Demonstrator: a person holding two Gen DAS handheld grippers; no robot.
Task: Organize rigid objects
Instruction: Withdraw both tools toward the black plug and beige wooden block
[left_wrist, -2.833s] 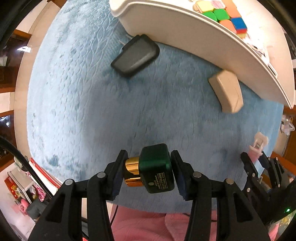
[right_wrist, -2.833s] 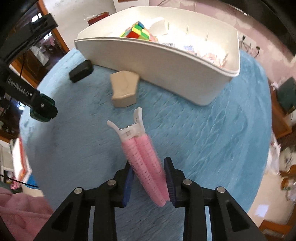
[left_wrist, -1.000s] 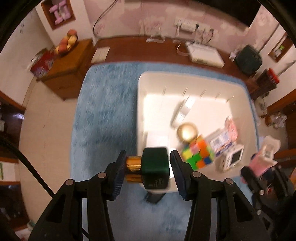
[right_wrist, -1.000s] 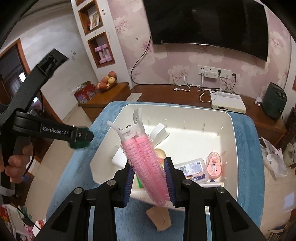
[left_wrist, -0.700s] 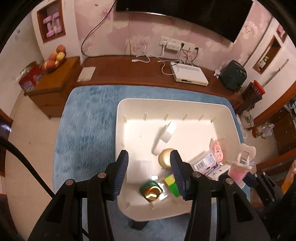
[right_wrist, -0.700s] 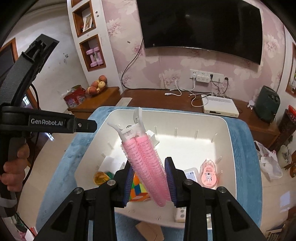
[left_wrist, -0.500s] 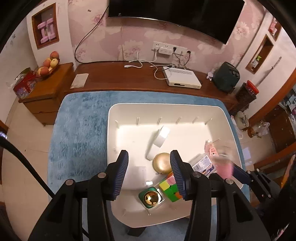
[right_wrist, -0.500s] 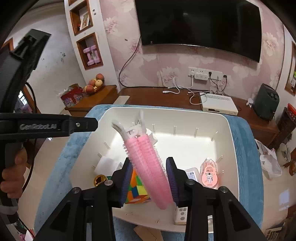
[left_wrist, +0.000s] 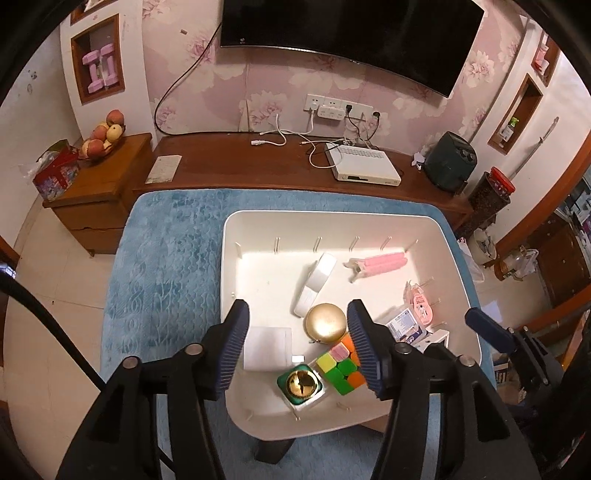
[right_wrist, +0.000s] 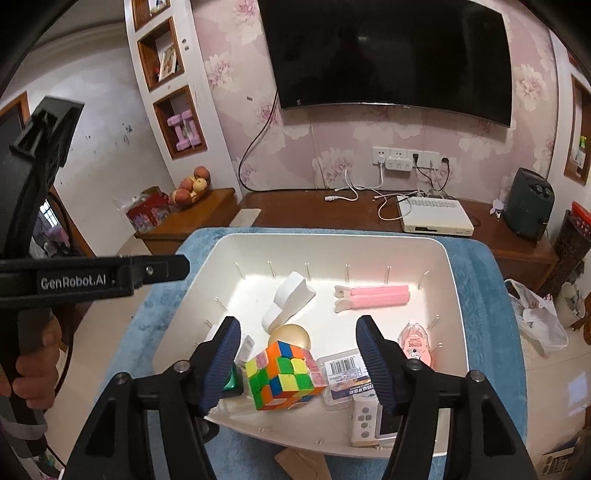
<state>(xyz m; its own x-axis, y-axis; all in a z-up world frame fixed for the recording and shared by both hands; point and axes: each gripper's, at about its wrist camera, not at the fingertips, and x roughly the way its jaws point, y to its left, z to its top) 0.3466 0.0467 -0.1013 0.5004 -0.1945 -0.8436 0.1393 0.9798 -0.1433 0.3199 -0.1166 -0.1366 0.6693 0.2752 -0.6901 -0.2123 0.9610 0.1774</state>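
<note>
A white bin (left_wrist: 229, 236) (right_wrist: 454, 280) stands on a blue rug. In it lie a pink hair roller clip (left_wrist: 380, 263) (right_wrist: 373, 296), a green bottle with a gold cap (left_wrist: 301, 384) (right_wrist: 231, 382), a colour cube (left_wrist: 341, 363) (right_wrist: 282, 374), a gold dome (left_wrist: 325, 322) and a white wedge (left_wrist: 316, 282) (right_wrist: 290, 299). My left gripper (left_wrist: 299, 350) is open and empty above the bin's near end. My right gripper (right_wrist: 299, 365) is open and empty above the cube.
The blue rug (left_wrist: 162, 266) lies around the bin. A black object (left_wrist: 271, 448) and a tan block (right_wrist: 303, 463) peek out under the bin's near rim. A wooden bench (left_wrist: 258, 173) with a white box (left_wrist: 364, 168) runs along the far wall.
Both grippers rose from the rug over the bin and opened. The green bottle dropped into the bin's near end, then the pink roller clip dropped to its far side.
</note>
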